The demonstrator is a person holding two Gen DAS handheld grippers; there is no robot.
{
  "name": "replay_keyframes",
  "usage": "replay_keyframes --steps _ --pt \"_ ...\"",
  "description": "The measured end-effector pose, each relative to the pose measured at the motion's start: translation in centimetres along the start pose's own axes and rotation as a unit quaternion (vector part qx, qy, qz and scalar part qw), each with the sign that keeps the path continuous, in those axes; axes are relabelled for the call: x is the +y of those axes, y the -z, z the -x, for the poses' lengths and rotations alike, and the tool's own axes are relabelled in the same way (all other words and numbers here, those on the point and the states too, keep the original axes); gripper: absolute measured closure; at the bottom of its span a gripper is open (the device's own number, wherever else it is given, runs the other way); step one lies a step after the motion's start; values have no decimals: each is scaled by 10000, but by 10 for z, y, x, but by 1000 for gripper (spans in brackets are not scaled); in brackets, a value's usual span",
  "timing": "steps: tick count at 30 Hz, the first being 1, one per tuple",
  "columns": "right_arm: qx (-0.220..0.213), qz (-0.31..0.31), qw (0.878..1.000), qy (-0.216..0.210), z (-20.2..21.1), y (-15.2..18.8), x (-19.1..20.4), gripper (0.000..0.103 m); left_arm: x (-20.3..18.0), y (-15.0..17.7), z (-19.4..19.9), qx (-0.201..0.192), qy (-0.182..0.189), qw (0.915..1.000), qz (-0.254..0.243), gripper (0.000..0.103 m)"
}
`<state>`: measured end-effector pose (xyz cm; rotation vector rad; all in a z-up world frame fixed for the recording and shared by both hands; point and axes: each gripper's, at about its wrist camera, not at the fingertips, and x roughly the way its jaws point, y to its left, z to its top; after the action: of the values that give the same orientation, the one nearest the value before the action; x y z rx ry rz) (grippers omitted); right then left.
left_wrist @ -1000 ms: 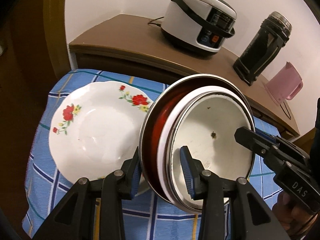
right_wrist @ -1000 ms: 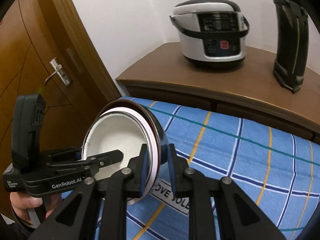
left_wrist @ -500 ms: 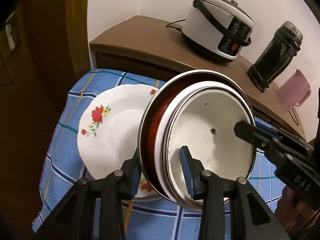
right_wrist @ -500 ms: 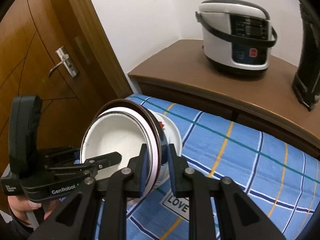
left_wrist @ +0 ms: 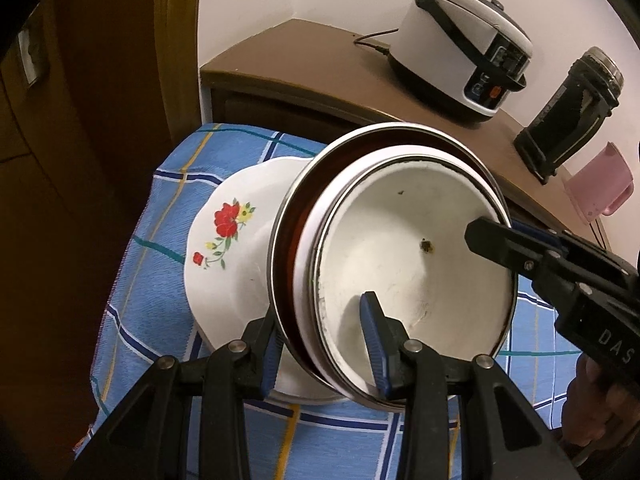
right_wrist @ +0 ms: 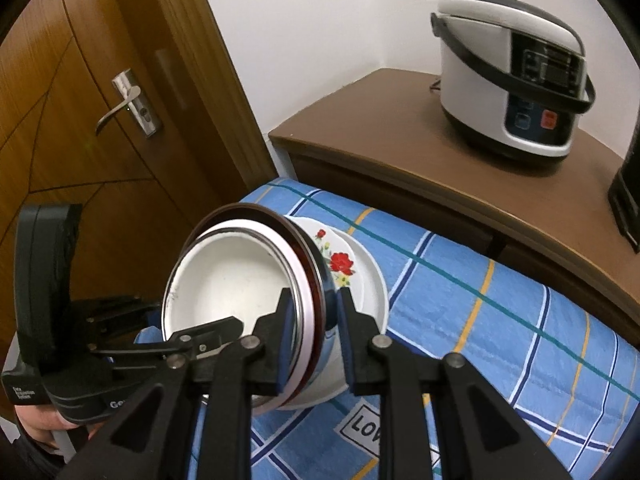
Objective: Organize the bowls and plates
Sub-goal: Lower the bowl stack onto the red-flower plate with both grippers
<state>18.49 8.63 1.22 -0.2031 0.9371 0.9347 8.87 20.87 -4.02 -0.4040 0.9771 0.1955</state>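
Left hand-held gripper [left_wrist: 322,354] and right hand-held gripper [right_wrist: 311,342] both clamp the tilted nested bowls [left_wrist: 416,264] — steel-rimmed, white enamel inside — above a round floral plate [left_wrist: 228,248].

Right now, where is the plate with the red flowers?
The flowered plate lies on the blue checked cloth near the door-side corner, left in the left wrist view, partly hidden behind the tilted bowl stack that both grippers hold.
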Motion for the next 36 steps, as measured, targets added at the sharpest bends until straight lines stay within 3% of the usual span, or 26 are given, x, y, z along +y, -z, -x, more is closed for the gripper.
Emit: replay_keyframes --steps 18,26,30,36 --pt "869 -4 9955 -372 -39 -17 -4 81 17 -4 -16 516 147 9985 65 63" --pt "916 -54 9949 -422 -44 -23 -7 80 18 -11 -19 575 206 9981 42 63" --pt "1143 -418 9894 -790 -53 -28 -22 80 29 -16 -22 726 518 9958 228 59" --pt "1257 -553 9871 -820 -66 -26 -24 80 27 -19 -13 543 461 9973 197 52"
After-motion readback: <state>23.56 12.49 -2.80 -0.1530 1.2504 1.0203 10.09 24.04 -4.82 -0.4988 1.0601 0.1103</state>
